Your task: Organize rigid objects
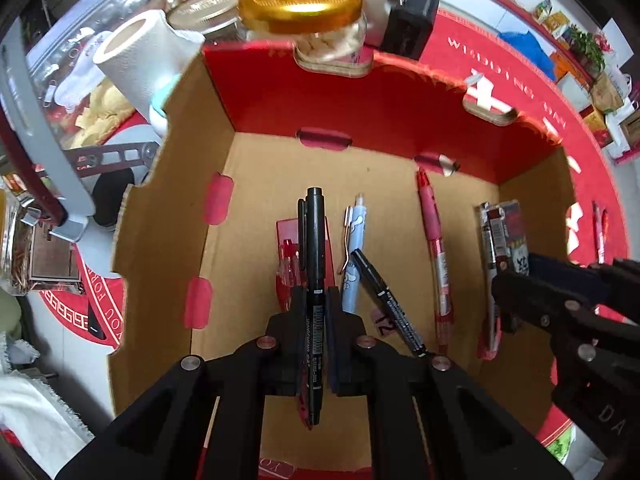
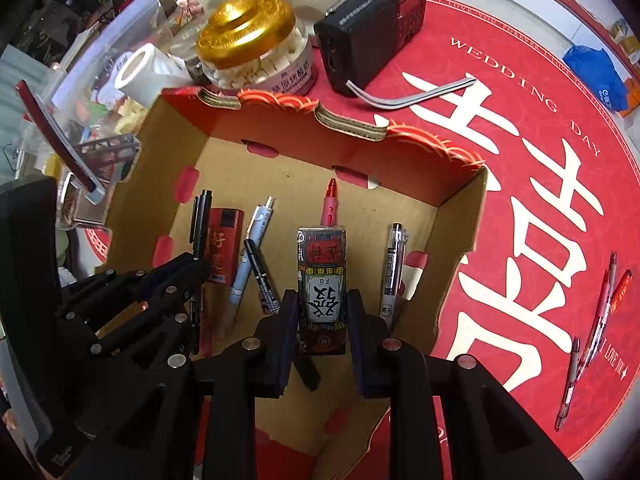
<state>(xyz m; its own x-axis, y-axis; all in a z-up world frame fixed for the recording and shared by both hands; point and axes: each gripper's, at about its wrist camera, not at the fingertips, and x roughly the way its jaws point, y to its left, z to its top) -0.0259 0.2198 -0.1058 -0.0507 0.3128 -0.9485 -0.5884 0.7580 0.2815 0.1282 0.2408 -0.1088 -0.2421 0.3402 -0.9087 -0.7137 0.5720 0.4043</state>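
- The placing step is in hand, as I read it: the left gripper (image 1: 316,300) is clamping a black pen (image 1: 315,280) over the cardboard box (image 1: 160,184), and the right gripper (image 2: 322,312) is pinching a small printed box (image 2: 322,280) beside it (both are pointing steeply down).
- Next, each gripper is likely needing to lower its load onto bare cardboard ahead of its tips, clear of the blue pen (image 1: 353,256) and pink pen (image 1: 434,256), before letting go.
- Only the right wrist view is showing loose pens (image 2: 596,336) lying on the red surface (image 2: 520,200) well to that gripper's right; the left view is showing the black pen's barrel close up.

Cluttered home table, jar (image 2: 252,46), radio (image 2: 372,28)
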